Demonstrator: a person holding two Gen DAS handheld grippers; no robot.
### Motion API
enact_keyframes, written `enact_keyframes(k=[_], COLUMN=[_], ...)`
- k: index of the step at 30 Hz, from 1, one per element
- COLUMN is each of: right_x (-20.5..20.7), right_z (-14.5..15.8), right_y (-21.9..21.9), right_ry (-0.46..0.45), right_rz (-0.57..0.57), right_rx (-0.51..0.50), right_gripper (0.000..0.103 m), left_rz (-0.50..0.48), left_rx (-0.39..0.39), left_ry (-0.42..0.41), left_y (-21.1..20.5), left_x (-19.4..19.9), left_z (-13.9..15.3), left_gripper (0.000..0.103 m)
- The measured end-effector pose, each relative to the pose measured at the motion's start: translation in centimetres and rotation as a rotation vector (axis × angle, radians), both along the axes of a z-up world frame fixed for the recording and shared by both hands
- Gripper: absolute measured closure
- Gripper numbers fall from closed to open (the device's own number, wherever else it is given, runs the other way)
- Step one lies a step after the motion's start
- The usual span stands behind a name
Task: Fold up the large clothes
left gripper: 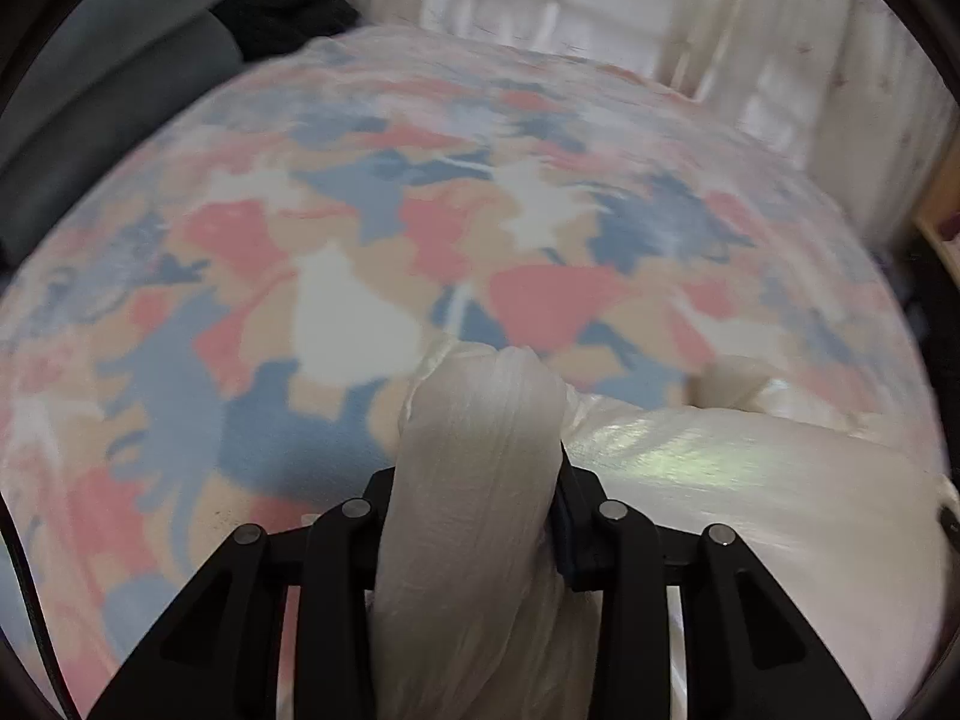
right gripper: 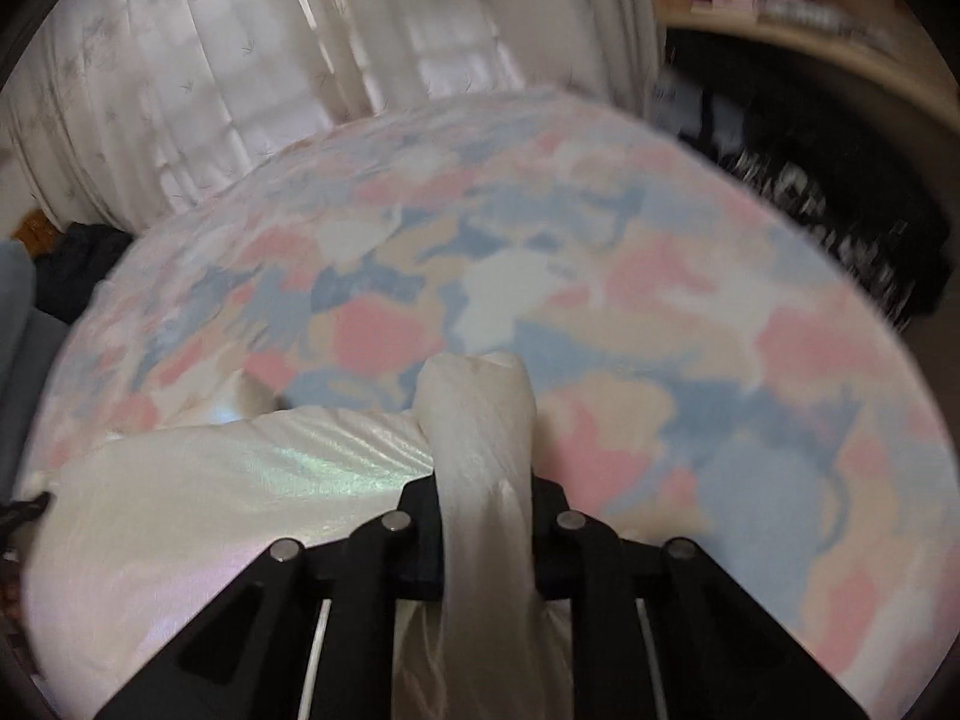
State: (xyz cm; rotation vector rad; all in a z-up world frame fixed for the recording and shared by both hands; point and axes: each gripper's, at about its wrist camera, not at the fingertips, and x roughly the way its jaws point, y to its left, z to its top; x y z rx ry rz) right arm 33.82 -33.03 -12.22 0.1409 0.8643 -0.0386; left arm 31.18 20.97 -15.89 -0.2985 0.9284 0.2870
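On one patterned bedspread (left gripper: 360,228), two grippers, left gripper (left gripper: 474,516) and right gripper (right gripper: 483,516), each pinch one cream garment (left gripper: 720,468).

No legible text anywhere
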Motion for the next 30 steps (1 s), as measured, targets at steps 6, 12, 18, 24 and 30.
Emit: enact_keyframes(k=[6, 12, 18, 24, 30], right_x=[0.9, 1.0, -1.4, -3.8, -4.9], right_z=[-4.2, -3.6, 1.9, 7.8, 9.3], right_y=[0.8, -0.3, 0.2, 5.2, 11.1], right_ry=[0.043, 0.091, 0.009, -0.086, -0.116], right_rz=[-0.075, -0.093, -0.086, 0.025, 0.149], right_rx=[-0.094, -0.051, -0.036, -0.038, 0.059], right_gripper=[0.076, 0.065, 0.065, 0.065, 0.064], left_rz=[0.060, 0.047, 0.024, -0.105, -0.243], left_rx=[0.173, 0.163, 0.150, 0.142, 0.107], left_ry=[-0.001, 0.023, -0.066, -0.164, -0.158], left_y=[-2.0, -1.7, -2.3, -7.4, -14.0], left_x=[0.5, 0.4, -2.1, -4.2, -4.7], left_z=[-2.2, -1.6, 3.9, 9.1, 9.0], left_gripper=[0.055, 0.052, 0.052, 0.052, 0.052])
